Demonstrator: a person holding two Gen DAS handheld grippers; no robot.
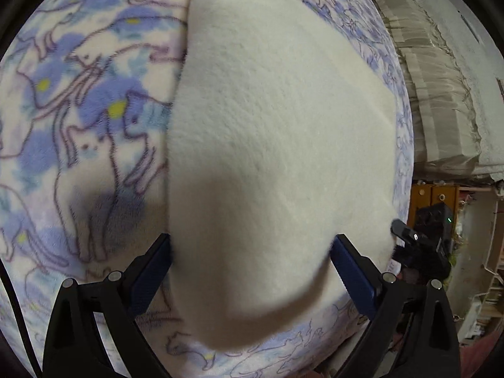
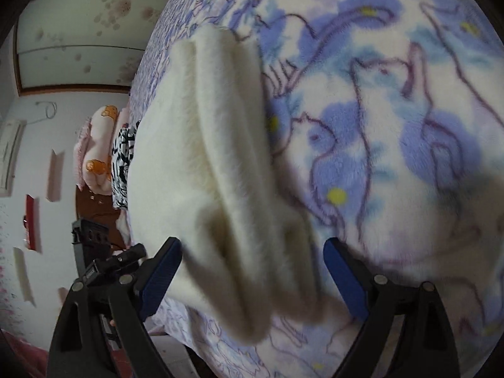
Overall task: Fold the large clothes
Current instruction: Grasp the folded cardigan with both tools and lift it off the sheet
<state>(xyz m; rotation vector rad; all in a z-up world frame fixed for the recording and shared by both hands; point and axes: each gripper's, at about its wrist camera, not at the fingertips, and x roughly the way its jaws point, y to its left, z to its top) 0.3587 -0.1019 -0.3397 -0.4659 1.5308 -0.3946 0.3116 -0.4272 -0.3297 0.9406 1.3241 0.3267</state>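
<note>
**Cream garment on a cat-print bed, both grippers wide over it**

A bed covered by a fleece blanket (image 1: 82,116) printed with purple and blue cats fills most of both views, and on it lies the cream garment (image 1: 271,132), soft and fuzzy.

In the left wrist view, the left gripper (image 1: 252,252) stands with its jaws wide apart. The near, rounded end of the garment lies between the blue pads (image 1: 352,274); the cloth reaches right up to them, but no squeeze on it shows. From there the garment spreads away as one broad, smooth panel, its left edge a straight line against the blanket. Beyond the bed's right side this view alone shows a pale curtain (image 1: 441,78) and an orange cabinet (image 1: 431,193). The other gripper's black tip (image 1: 409,239) shows at the garment's right edge.

In the right wrist view, the right gripper (image 2: 252,252) is likewise spread wide, with the garment's end between its pads (image 2: 343,277) and a gap visible on the right-hand side. Here the garment (image 2: 195,157) shows what the left view hides: stacked folded layers along its edge. Only this view shows a stained ceiling (image 2: 88,25), a pink bear-print cushion (image 2: 97,145) and a black-and-white patterned cloth (image 2: 123,160) past the bed's far end.
</note>
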